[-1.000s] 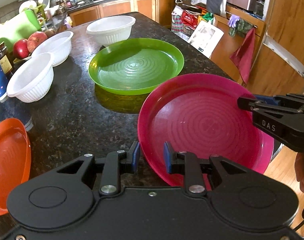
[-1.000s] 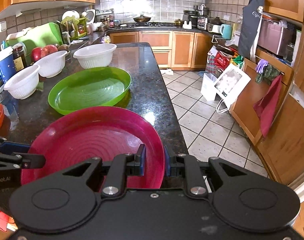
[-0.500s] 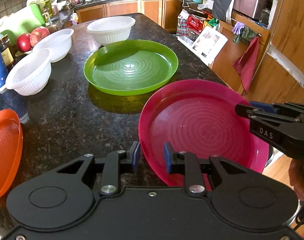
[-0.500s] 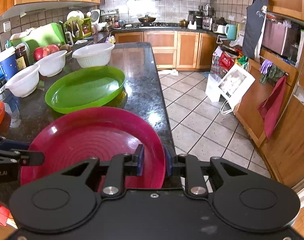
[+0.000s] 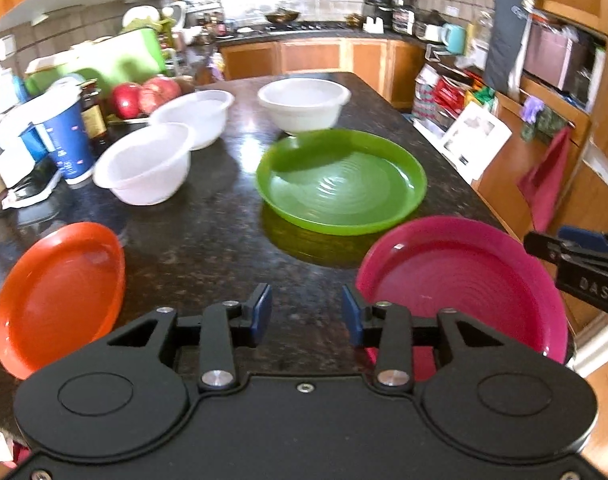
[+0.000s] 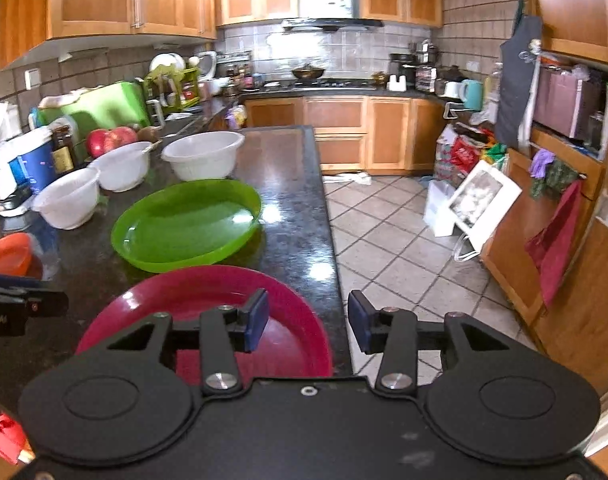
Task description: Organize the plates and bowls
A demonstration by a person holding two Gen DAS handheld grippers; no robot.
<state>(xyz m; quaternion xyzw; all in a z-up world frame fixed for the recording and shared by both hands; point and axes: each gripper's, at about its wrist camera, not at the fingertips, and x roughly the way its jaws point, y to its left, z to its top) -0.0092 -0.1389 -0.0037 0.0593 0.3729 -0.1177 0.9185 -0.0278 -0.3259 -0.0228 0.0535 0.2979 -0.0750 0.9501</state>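
Just ahead of the left claw lies bare speckled dark stone worktop; its blue pads have just been spreading and now stand about half apart with nothing between them. The right claw has likewise just been opening and grips nothing: its left pad sits over the near rim of the magenta plate, its right pad past the worktop edge, above the tiled floor.

The magenta plate rests flat on the worktop, to the right of the left claw and under the right one. Beyond it, close by, is the green plate; the orange plate sits to the left of the left claw, tilted at the worktop's near edge. Three white bowls stand farther off, beside a blue cup and red fruit.

By my reading, the magenta plate has been let go and a fresh pick is due. Stacking seems the aim, so the next move probably calls for pinching a thin rim.

The plates look like glossy, shallow plastic with concentric ridges; the bowls are matt white, deep and lipped.
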